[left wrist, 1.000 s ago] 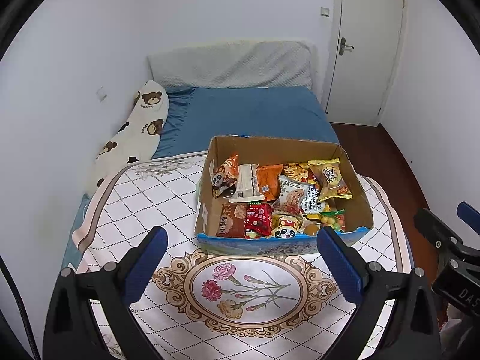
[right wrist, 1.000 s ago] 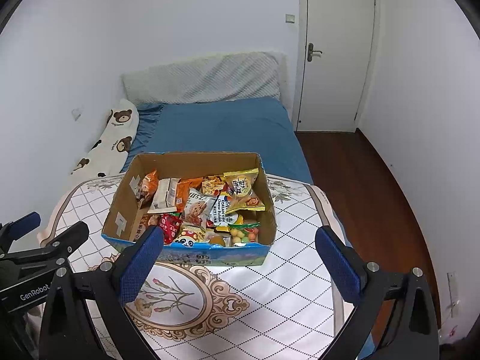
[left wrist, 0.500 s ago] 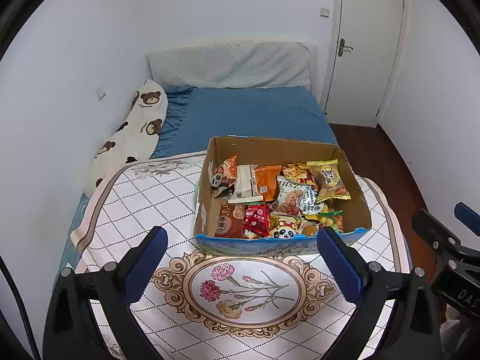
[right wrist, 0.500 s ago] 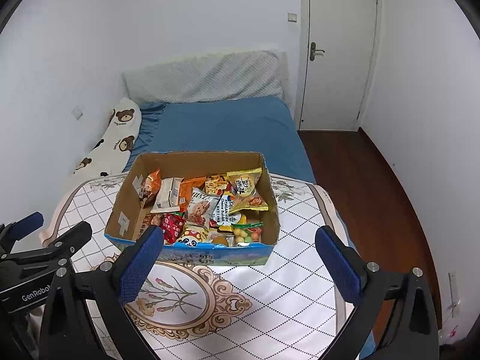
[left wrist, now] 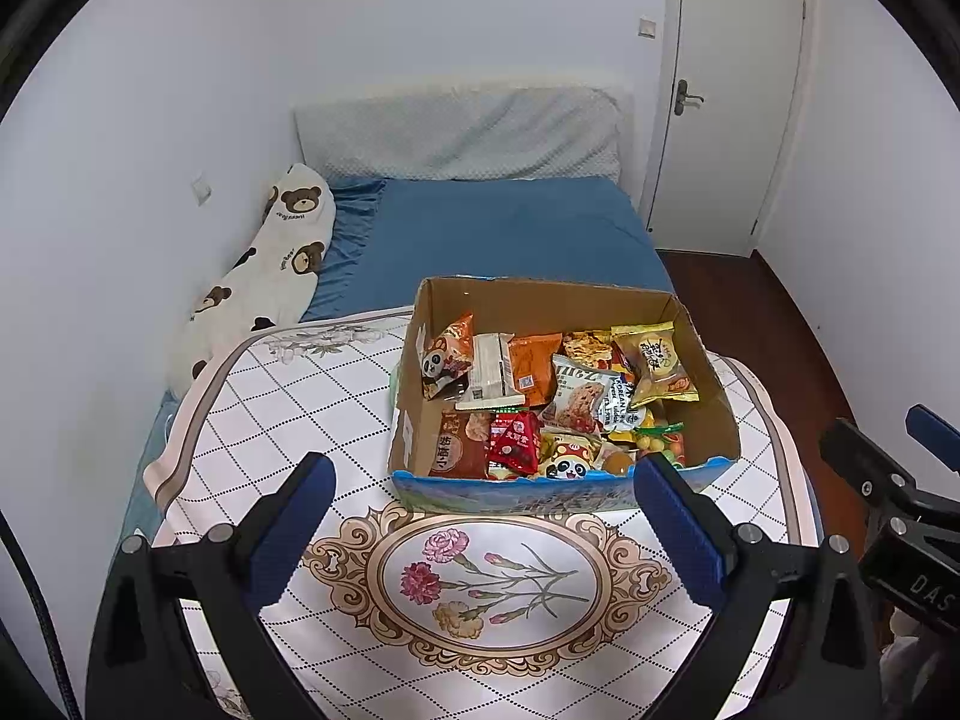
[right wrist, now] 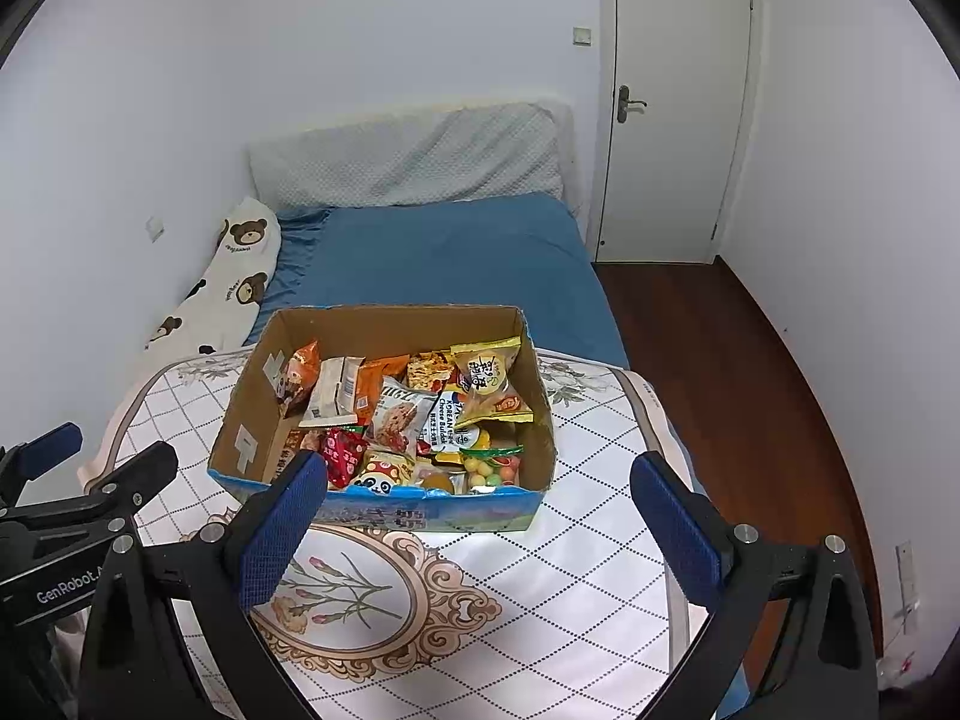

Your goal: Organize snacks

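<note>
Both the left gripper (left wrist: 480, 516) and right gripper (right wrist: 477, 513), wide open and empty at the lower frame, may crush loose packets (left wrist: 576, 402) in the centre cardboard box (left wrist: 558, 300).

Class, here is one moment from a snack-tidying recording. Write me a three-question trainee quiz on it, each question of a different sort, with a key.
1. True or false: the left gripper is shut on a snack packet.
2. Where are the snacks? A in the cardboard box; B scattered on the tablecloth; C on the bed.
3. Fill in: the packet leaning on the box's far right wall, the ____ packet, is the colour of a lemon.

Key: 1 false, both grippers, right gripper included, are open and empty; 2 A; 3 yellow.
</note>
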The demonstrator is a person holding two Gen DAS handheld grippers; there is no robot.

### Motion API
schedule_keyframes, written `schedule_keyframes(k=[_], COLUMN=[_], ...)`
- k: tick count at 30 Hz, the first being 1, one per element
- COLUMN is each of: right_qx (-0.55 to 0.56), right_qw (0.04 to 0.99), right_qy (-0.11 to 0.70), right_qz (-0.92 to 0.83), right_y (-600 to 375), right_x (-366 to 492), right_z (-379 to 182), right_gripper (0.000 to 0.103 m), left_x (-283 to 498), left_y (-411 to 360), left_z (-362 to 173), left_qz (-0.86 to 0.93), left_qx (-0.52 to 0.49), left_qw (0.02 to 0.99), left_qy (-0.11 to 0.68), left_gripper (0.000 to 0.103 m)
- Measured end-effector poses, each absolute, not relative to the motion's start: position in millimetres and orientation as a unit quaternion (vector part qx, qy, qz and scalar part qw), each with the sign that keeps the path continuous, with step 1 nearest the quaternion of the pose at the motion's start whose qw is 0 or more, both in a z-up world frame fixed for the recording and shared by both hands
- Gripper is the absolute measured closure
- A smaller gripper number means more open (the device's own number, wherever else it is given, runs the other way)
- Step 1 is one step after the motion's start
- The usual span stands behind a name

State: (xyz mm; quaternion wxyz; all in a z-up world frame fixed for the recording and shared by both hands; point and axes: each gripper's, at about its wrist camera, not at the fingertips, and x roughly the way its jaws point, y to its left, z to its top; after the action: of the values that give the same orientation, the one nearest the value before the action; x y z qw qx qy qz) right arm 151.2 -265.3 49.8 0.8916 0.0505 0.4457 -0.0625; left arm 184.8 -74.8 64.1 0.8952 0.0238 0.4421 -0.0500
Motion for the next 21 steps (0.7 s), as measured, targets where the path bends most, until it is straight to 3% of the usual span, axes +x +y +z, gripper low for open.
schedule_keyframes(k=[21], right_qx=[0.053], right_qw=[0.891], right_qy=[0.446], right_qz=[-0.068], right_y=[-269.4], right_x=[146.9], right_z=[49.0], right_gripper=[0.0], left_x=[182.4], left_y=[-76.3], left_z=[70.3], left_qz=[-0.055], left_qx=[0.032], left_qw=[0.896], left_qy=[0.439], left_gripper=[0.001])
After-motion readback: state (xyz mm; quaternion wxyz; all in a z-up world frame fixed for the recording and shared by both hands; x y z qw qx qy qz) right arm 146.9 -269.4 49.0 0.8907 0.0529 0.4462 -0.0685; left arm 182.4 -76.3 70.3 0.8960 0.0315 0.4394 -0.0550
